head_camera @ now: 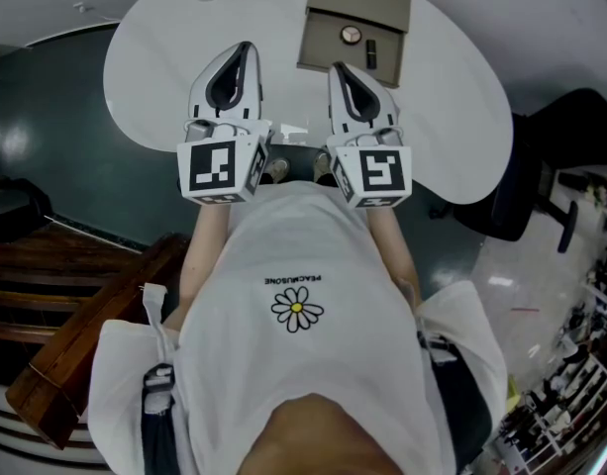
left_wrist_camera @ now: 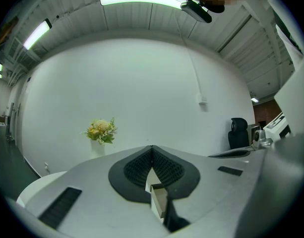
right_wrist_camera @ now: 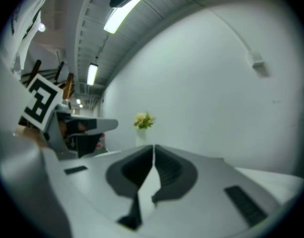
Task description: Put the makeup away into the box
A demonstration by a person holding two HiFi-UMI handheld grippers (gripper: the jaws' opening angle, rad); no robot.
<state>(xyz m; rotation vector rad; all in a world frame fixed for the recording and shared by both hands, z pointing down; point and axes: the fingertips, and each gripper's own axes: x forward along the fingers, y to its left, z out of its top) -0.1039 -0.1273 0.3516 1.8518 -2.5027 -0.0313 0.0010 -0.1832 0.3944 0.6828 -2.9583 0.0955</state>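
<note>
White round worktop [head_camera: 154, 77] carried a tan box [head_camera: 328, 43] at its far side. Left claw [head_camera: 244, 49] and right claw [head_camera: 339, 67] were held level, side by side over the near edge, each with its jaws pressed together and nothing between them. Makeup, being a round compact [head_camera: 352, 35] and a small dark stick [head_camera: 371, 52], apparently lay in the box already; both were judged light, hard, smooth and liable to slip, best taken across the compact's rim or the stick's middle.
</note>
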